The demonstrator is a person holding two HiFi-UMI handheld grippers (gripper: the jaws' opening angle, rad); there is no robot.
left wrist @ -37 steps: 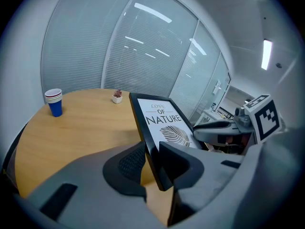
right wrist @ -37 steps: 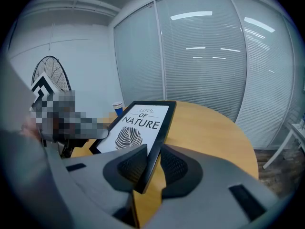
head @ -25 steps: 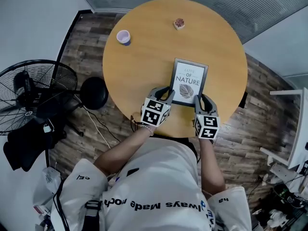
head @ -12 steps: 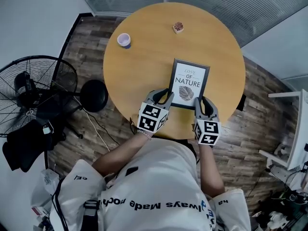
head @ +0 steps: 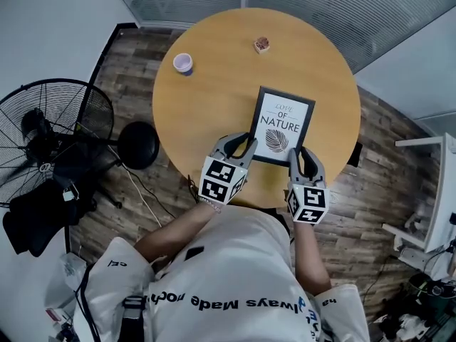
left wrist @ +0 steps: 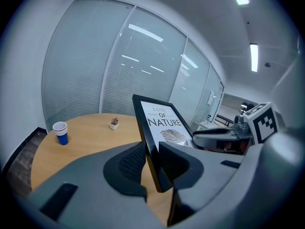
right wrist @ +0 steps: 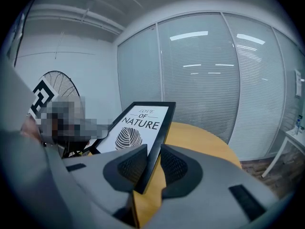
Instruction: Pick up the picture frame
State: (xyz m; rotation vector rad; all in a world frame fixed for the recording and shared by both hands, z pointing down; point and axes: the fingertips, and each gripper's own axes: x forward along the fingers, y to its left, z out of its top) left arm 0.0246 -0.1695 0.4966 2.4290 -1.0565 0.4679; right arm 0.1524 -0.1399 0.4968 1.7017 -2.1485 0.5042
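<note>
The picture frame [head: 280,125] is black-edged with a white print reading LOVE OF NATURE and a leaf. It is held above the round wooden table [head: 214,105], its far end tilted up. My left gripper [head: 240,145] is shut on the frame's near left corner, and the frame [left wrist: 159,128] rises from between the jaws. My right gripper [head: 308,159] is shut on the near right corner, with the frame [right wrist: 138,128] slanting up out of its jaws.
A small cup [head: 183,63] stands at the table's far left. A tiny potted plant [head: 261,45] sits at the far middle. A floor fan [head: 50,130] and a black stool [head: 137,144] stand left of the table. Glass partition walls run behind.
The frame has risen off the table with both grippers on its near corners, and its far end has tilted up slightly to the right.
</note>
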